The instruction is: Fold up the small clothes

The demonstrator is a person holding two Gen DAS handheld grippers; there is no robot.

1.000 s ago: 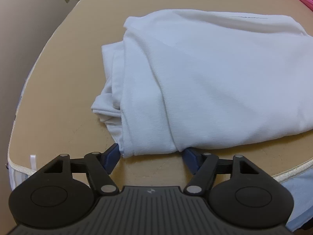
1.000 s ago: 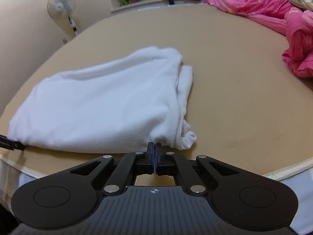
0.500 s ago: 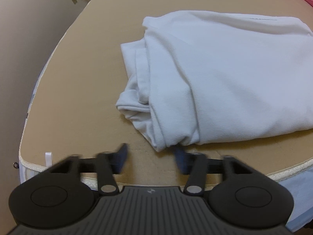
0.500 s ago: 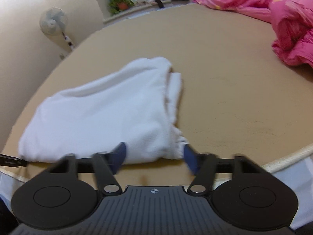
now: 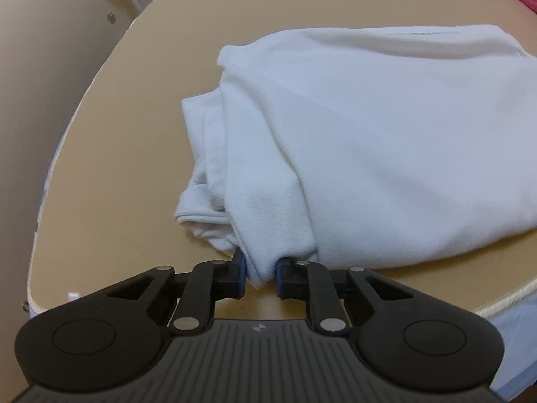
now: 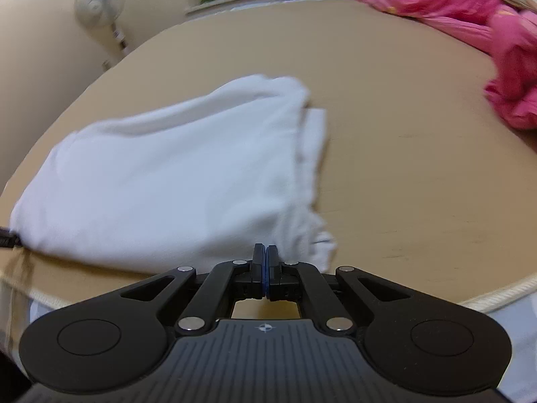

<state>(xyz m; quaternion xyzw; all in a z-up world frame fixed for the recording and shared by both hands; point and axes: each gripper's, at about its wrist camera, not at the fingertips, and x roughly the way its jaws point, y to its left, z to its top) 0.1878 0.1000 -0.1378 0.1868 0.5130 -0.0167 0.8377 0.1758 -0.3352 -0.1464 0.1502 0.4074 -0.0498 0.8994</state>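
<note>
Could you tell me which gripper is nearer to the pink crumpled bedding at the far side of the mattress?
Right. The right gripper, shut at the white folded garment's near right corner, has the pink crumpled bedding beyond it. The left gripper pinches the opposite corner, farther away.

Soft even light, fisheye bending, right view blurred

Soft matt white cloth (image 5: 369,154) bunches ahead of the matt black plastic claw (image 5: 261,273), on a smooth tan mat (image 5: 110,174).
</note>
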